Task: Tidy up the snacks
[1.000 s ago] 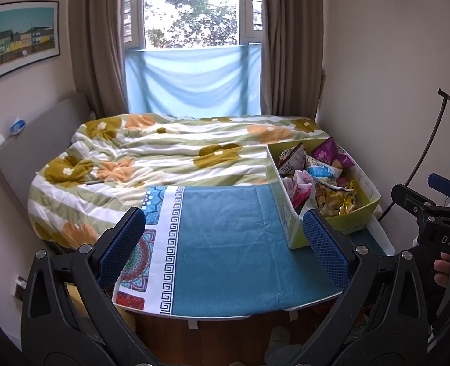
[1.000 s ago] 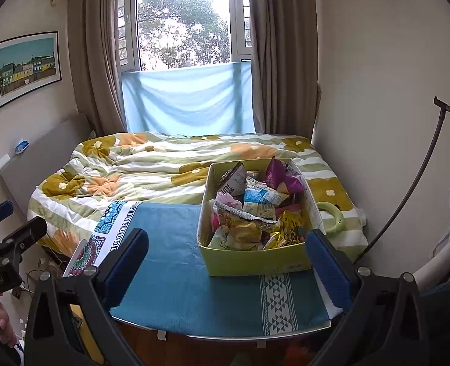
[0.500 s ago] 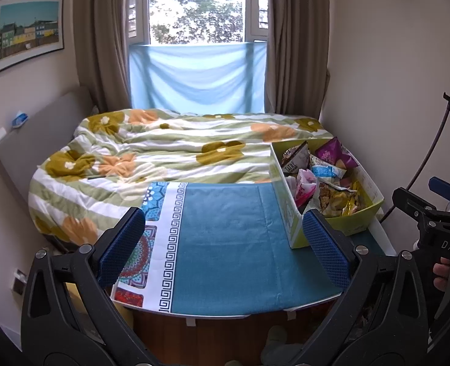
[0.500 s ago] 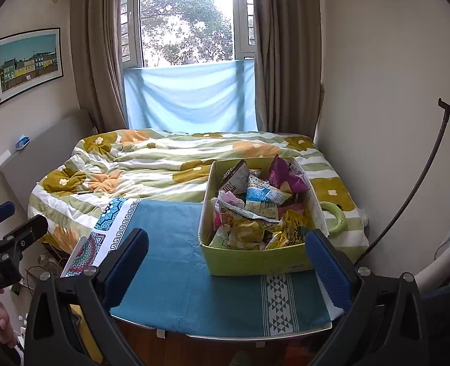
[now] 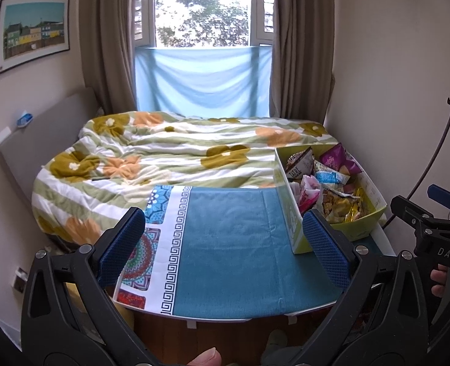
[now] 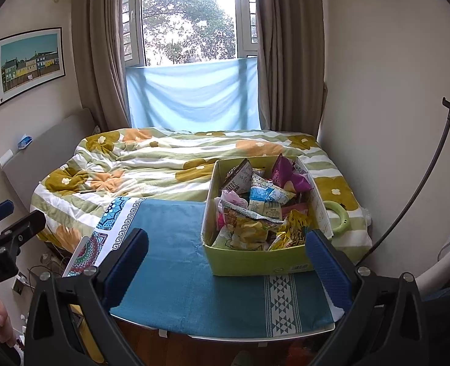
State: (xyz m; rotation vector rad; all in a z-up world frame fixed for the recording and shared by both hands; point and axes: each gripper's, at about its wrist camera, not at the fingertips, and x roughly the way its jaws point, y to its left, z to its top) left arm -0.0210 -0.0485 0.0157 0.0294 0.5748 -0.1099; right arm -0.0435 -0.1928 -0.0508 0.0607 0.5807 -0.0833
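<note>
I hold two grippers above one small table (image 5: 225, 312) draped in a teal cloth (image 5: 231, 244) at the foot of a bed. My left gripper (image 5: 223, 245) hangs over the bare cloth, its blue pads (image 5: 122, 245) spread wide and grasping nothing. My right gripper (image 6: 226, 259) is equally spread and empty, its far pad just in front of the box's near right corner in that view.

One yellow-green cardboard box (image 6: 255, 259) sits on the right half of the table, open at the top, its long axis running away from me toward the window (image 6: 188, 18). It is heaped with snack packets (image 6: 261, 210); they overlap too much to count. I can pick out one purple bag (image 6: 289, 174), one brown-and-white pouch (image 6: 240, 177) standing upright at the back left, one blue-and-white packet (image 6: 267, 195), and yellow wrappers (image 6: 295, 231) at the front.

From the left wrist view the box (image 5: 295, 228) is partly cut off by my right-hand pad. One green ring (image 6: 339, 216) lies on the floral quilt (image 6: 151, 164) just beside the box, half hidden by its wall. Lettering on the packets is mostly too small to read.
</note>
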